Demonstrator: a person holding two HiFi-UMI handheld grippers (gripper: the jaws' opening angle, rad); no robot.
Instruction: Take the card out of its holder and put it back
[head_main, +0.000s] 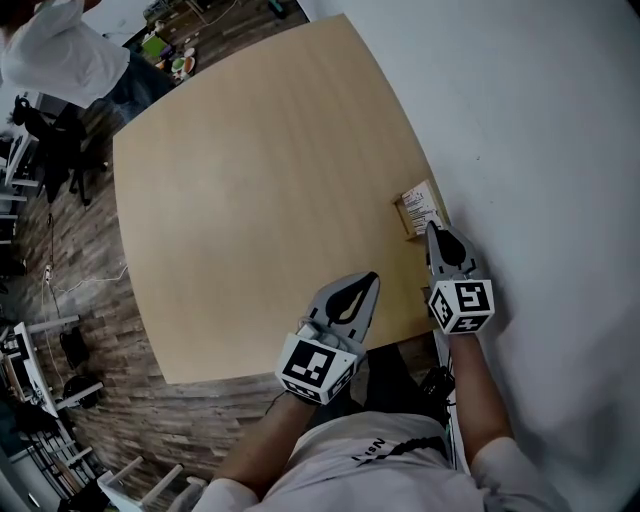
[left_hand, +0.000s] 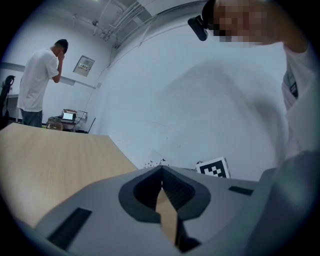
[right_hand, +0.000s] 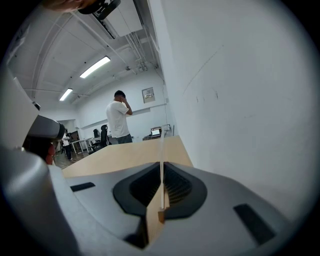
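Note:
A white printed card (head_main: 421, 205) stands in a small wooden holder (head_main: 404, 217) at the table's right edge, by the wall. My right gripper (head_main: 432, 230) reaches it from the near side, tips at the card's near edge. In the right gripper view the card (right_hand: 162, 147) shows edge-on as a thin white line between the closed jaws of the right gripper (right_hand: 161, 167), with the holder (right_hand: 160, 216) below. My left gripper (head_main: 372, 278) hovers over the table's front edge, left of the holder. In the left gripper view the left gripper (left_hand: 161, 170) is shut and empty.
The light wood table (head_main: 260, 180) stretches away to the left and back. A white wall (head_main: 540, 150) runs along its right edge. A person in a white shirt (head_main: 60, 50) stands beyond the far left corner, near desks and chairs.

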